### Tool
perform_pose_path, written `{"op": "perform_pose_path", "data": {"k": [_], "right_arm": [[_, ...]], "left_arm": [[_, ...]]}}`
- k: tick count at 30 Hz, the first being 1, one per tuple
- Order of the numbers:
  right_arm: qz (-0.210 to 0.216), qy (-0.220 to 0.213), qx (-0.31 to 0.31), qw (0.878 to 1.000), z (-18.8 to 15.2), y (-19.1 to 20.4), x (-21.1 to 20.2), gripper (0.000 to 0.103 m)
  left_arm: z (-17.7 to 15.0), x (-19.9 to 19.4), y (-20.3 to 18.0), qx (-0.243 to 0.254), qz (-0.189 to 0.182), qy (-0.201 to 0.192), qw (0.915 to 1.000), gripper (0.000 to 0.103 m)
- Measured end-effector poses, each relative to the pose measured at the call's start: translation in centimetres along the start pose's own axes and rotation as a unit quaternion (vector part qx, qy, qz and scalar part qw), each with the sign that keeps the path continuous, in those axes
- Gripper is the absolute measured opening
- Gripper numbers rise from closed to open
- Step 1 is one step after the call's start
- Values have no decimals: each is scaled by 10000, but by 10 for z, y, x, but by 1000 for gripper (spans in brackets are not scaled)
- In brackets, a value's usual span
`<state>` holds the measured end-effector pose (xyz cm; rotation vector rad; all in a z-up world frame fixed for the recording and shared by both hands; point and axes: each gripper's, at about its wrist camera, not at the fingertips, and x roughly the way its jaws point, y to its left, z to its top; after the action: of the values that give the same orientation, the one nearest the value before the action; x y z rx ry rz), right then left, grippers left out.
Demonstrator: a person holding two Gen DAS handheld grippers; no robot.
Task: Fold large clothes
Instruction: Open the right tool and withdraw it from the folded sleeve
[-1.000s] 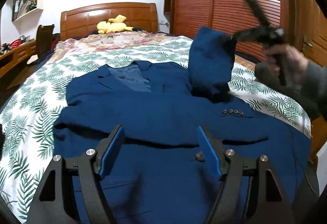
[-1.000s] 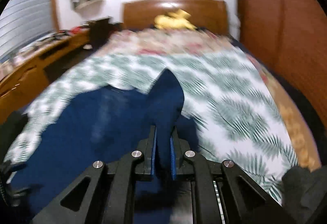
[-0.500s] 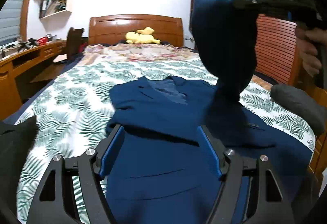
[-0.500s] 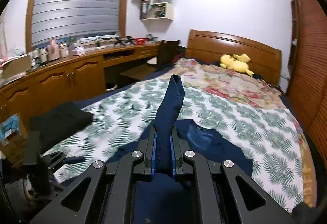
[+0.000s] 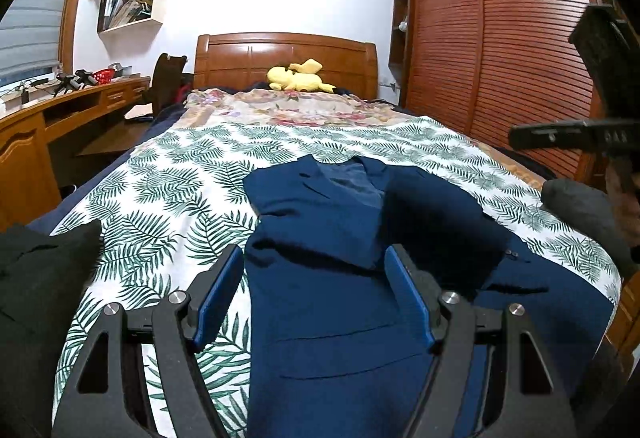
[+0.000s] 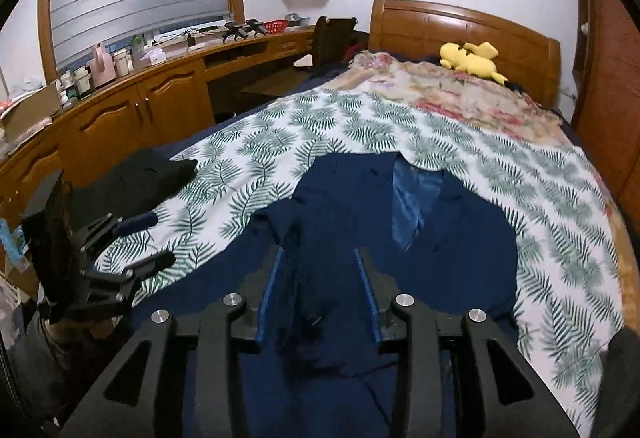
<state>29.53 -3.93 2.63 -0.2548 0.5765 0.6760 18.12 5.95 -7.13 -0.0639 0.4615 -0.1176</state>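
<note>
A navy blue suit jacket lies face up on the bed, collar toward the headboard. Its right sleeve is folded across the chest. My left gripper is open and empty above the jacket's lower front. My right gripper is open over the jacket, with the dropped sleeve lying loose between its fingers. The right gripper's body also shows at the right edge of the left wrist view. The left gripper shows at the left of the right wrist view.
The bed has a palm-leaf sheet, a floral cover and a yellow plush toy by the wooden headboard. A black garment lies at the bed's left edge. A wooden desk runs along the left; a wardrobe stands right.
My right gripper held the sleeve up high, then brought it down over the jacket and opened. The sleeve now lies folded across the chest. My left gripper stayed open.
</note>
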Motion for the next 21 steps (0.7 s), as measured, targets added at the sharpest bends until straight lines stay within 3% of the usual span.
{"op": "perform_pose_path", "data": {"k": [10,18,21], "right_arm": [[-405,225,294,9985,-53,-28,-13,38],[-854,611,698,9920,-100,-62,14,38],[-1010,748,822,9887,-112,-76,31,38]], "left_arm": [[-8,20,-31,325,-225,301,9988,74],[-18,38,-52,499,-419,674,9956,74],[-22,46,-52,497,-446,805,9945,65]]}}
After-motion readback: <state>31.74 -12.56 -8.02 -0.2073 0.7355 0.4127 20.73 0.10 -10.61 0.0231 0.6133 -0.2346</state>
